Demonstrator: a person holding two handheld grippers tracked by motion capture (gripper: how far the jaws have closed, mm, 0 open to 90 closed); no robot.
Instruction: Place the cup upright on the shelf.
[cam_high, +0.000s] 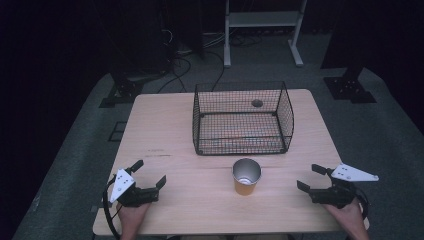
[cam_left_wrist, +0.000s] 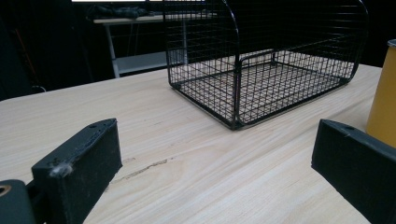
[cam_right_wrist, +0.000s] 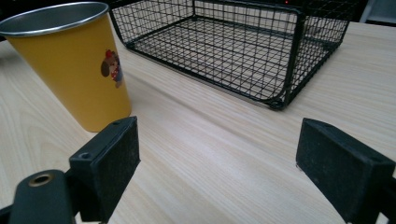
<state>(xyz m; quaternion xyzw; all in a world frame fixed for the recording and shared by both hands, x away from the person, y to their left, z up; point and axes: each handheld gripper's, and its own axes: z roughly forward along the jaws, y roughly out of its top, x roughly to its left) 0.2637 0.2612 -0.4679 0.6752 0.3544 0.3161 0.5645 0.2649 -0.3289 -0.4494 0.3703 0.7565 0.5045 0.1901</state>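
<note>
While both grippers rested with jaws spread and empty at the desk's (cam_high: 165, 130) near edge, the yellow cup (cam_high: 246, 176) stood upright between them, nearer the right gripper (cam_high: 311, 178) than the left gripper (cam_high: 148, 173). Just beyond it sat the wire basket (cam_high: 242, 118), empty.

One light wooden desk (cam_high: 165, 135) is shown. One black wire-mesh basket (cam_high: 243, 118), rectangular and open-topped, is counted on it. One yellow tapered metal cup (cam_high: 246, 176) with a silver rim and interior is counted; one small cartoon figure (cam_right_wrist: 112, 68) is printed on its side. Two hand-held black grippers are counted, the left gripper (cam_high: 149, 173) and the right gripper (cam_high: 311, 177), each with two jaws, four jaws in all. Two grey three-cornered plates (cam_high: 122, 184) are counted, one per gripper. Two hands (cam_high: 131, 216) of one person are seen. One white metal frame (cam_high: 264, 21) is counted on the floor behind the desk.
</note>
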